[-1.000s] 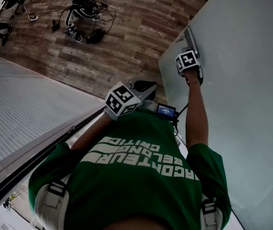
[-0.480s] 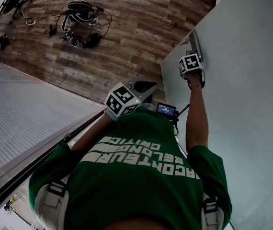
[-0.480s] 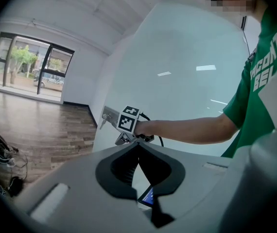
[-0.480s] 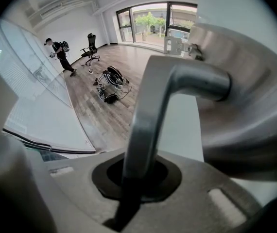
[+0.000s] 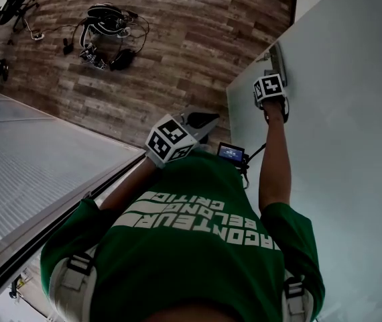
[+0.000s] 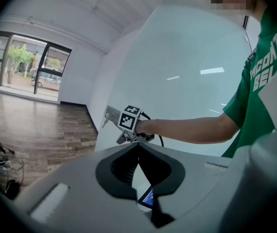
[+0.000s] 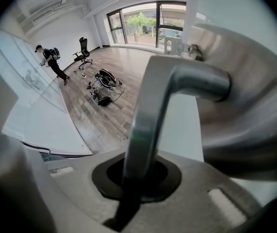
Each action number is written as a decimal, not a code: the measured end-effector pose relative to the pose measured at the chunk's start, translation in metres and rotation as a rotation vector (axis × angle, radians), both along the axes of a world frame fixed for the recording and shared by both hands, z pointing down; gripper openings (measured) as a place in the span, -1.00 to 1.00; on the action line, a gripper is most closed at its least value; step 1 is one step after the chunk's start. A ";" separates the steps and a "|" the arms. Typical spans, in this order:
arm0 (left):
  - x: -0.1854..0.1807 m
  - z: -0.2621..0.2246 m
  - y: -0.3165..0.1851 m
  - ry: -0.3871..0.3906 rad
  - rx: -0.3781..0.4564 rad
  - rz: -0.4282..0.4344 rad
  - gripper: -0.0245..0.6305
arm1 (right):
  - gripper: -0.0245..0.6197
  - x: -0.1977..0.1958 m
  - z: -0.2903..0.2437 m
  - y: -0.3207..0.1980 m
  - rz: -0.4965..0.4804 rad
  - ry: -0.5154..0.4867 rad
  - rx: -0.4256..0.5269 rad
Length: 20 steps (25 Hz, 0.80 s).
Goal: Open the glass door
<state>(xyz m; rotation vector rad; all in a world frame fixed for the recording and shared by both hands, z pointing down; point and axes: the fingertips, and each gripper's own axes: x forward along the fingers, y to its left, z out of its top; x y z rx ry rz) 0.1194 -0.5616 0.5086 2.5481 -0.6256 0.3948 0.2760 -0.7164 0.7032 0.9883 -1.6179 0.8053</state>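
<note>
The frosted glass door (image 5: 352, 146) fills the right of the head view and stands swung away from its frame. On its edge is a metal lever handle (image 5: 276, 60). My right gripper (image 5: 273, 72) points steeply down and is shut on this handle. In the right gripper view the silver handle bar (image 7: 148, 115) runs down between the closed jaws of the right gripper (image 7: 136, 178). My left gripper (image 5: 211, 118) hovers in front of the chest, shut with nothing in it. The left gripper view shows the left gripper (image 6: 139, 152) aimed at the right gripper (image 6: 124, 135) and the door (image 6: 187, 72).
A ribbed glass partition (image 5: 30, 159) runs along the left. A heap of cables and gear (image 5: 107, 35) lies on the wooden floor beyond. A person (image 7: 51, 62) stands by the far wall near an office chair (image 7: 83, 50). A small screen (image 5: 232, 153) hangs at chest height.
The door edge has swung further right in the head view, with the right gripper staying on the handle. The floor gear has drifted left. The left gripper kept its place by the chest.
</note>
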 end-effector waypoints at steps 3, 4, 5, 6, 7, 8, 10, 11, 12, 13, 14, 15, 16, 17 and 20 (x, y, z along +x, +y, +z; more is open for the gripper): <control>0.009 0.003 -0.001 0.001 -0.005 0.008 -0.87 | -0.96 0.011 0.002 -0.004 0.019 0.002 0.000; 0.012 0.003 -0.002 0.001 -0.008 0.010 -0.87 | -0.96 0.015 0.001 -0.006 0.025 0.004 0.000; 0.015 0.003 -0.003 0.001 -0.011 0.012 -0.87 | -0.96 0.019 0.001 -0.008 0.030 0.005 0.001; 0.018 0.002 -0.003 0.002 -0.014 0.014 -0.87 | -0.96 0.023 0.000 -0.010 0.036 0.005 0.002; 0.021 0.002 -0.003 0.002 -0.015 0.018 -0.87 | -0.96 0.026 0.000 -0.010 0.041 0.005 0.005; 0.023 0.003 -0.001 0.002 -0.016 0.023 -0.87 | -0.96 0.029 0.000 -0.010 0.046 0.005 0.007; 0.028 0.006 0.001 0.000 -0.019 0.037 -0.87 | -0.96 0.035 0.001 -0.010 0.057 0.005 0.010; 0.031 0.006 0.000 -0.001 -0.022 0.045 -0.87 | -0.96 0.038 0.000 -0.010 0.062 0.006 0.009; 0.034 0.006 -0.002 -0.003 -0.025 0.053 -0.87 | -0.96 0.041 0.000 -0.012 0.067 0.007 0.009; 0.036 0.007 -0.004 -0.004 -0.027 0.061 -0.87 | -0.96 0.044 -0.001 -0.013 0.071 0.007 0.009; 0.038 0.008 -0.006 -0.005 -0.028 0.067 -0.87 | -0.96 0.047 -0.001 -0.013 0.075 0.007 0.010; 0.039 0.009 -0.008 -0.006 -0.030 0.072 -0.87 | -0.96 0.049 0.000 -0.013 0.079 0.006 0.011; 0.040 0.011 -0.012 -0.006 -0.032 0.077 -0.87 | -0.96 0.052 0.001 -0.014 0.082 0.004 0.010; 0.041 0.012 -0.016 -0.006 -0.034 0.082 -0.87 | -0.96 0.054 0.001 -0.016 0.087 0.002 0.011; 0.046 0.015 -0.026 -0.006 -0.039 0.106 -0.87 | -0.96 0.062 0.001 -0.018 0.101 0.001 0.018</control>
